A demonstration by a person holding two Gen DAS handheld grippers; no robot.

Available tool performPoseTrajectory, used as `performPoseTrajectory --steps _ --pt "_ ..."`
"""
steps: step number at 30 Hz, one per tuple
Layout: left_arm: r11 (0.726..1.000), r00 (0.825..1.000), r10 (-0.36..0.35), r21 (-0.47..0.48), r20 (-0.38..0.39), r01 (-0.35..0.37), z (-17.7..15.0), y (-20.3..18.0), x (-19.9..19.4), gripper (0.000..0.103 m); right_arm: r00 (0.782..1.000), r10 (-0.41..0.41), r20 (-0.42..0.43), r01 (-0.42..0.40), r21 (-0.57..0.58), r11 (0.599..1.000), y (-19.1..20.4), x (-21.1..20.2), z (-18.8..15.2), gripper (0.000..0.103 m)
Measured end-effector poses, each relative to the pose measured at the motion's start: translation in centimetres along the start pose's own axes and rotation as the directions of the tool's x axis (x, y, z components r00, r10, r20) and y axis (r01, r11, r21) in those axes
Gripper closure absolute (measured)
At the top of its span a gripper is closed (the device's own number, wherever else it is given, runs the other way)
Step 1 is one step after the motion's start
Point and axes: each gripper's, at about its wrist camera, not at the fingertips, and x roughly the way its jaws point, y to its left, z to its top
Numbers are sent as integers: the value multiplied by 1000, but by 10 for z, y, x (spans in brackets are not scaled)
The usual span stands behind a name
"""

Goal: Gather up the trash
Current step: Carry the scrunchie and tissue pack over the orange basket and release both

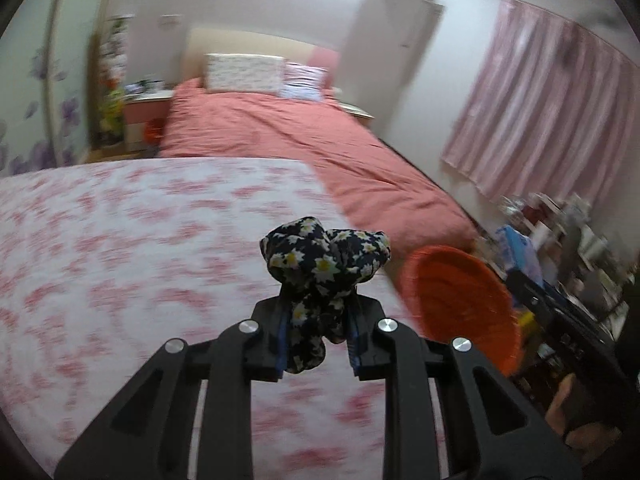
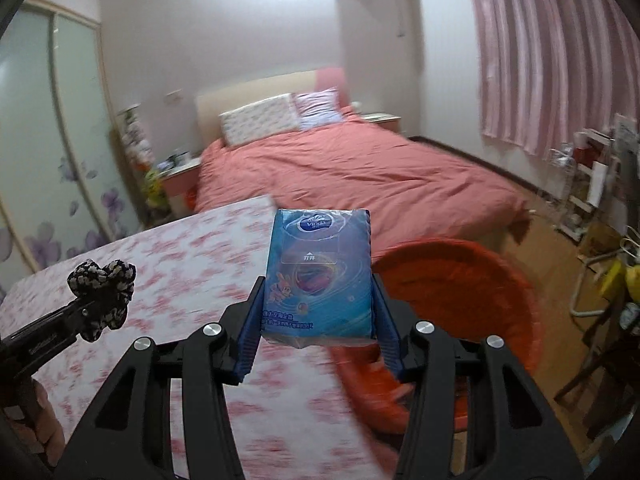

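My left gripper (image 1: pixel 318 336) is shut on a dark floral cloth scrunchie (image 1: pixel 324 264) and holds it above the table with the pink-patterned cloth (image 1: pixel 120 260). It also shows in the right wrist view (image 2: pixel 100 300) at the left. My right gripper (image 2: pixel 316 316) is shut on a blue tissue pack (image 2: pixel 318 272), held above the table's right edge. An orange basket (image 2: pixel 460 304) sits just right of and below the tissue pack; in the left wrist view the basket (image 1: pixel 460 300) is to the right of the scrunchie.
A bed with a salmon cover (image 2: pixel 360 172) lies beyond the table. Pink curtains (image 2: pixel 552 52) hang at the right. Cluttered shelves (image 2: pixel 592 176) stand at the right wall. A nightstand (image 2: pixel 180 180) and a sliding wardrobe door (image 2: pixel 48 140) are at the left.
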Motion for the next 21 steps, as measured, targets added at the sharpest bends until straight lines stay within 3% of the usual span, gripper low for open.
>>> performPoseTrajectory --steps 5,11,13,15,21 --pt "988 992 -115 99 -51 120 2 -74 38 80 999 -50 17 49 58 997 -39 5 8 53" --pt "965 978 -178 176 -108 194 -3 -134 83 74 998 -57 20 54 143 988 -74 21 11 51" --pt "963 978 -170 190 -124 191 -6 -145 100 67 999 -41 14 38 175 984 -86 29 10 50" --pt "965 980 -146 198 -137 172 -8 -149 117 49 1000 -27 -10 28 212 977 -98 40 7 45" --pt "979 985 -74 177 -154 101 -16 -125 126 33 997 -71 -5 71 221 973 -107 29 -5 22"
